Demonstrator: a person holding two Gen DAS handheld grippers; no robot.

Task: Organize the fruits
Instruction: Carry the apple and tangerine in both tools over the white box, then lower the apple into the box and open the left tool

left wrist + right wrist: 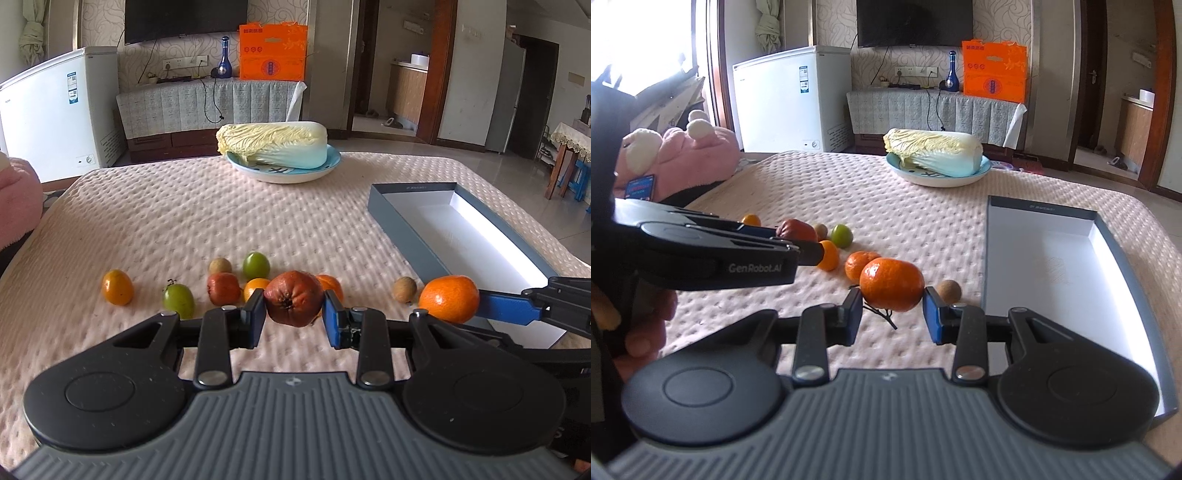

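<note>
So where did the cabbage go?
The cabbage lies on the blue plate at the table's far side, beyond the fruit row, left of the open box.

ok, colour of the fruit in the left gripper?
Reddish-brown, mottled skin: the fruit clamped in the left gripper. Clearest in the left wrist view.

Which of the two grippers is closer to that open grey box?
Right. The right gripper, holding a tangerine, sits just beside the grey box; the left gripper, holding a reddish-brown fruit, is farther away.

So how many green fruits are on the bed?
2. One green fruit sits at the back of the row beside a small tan one; the other green fruit, with a stem, lies nearer the left end. None seems hidden.
</note>
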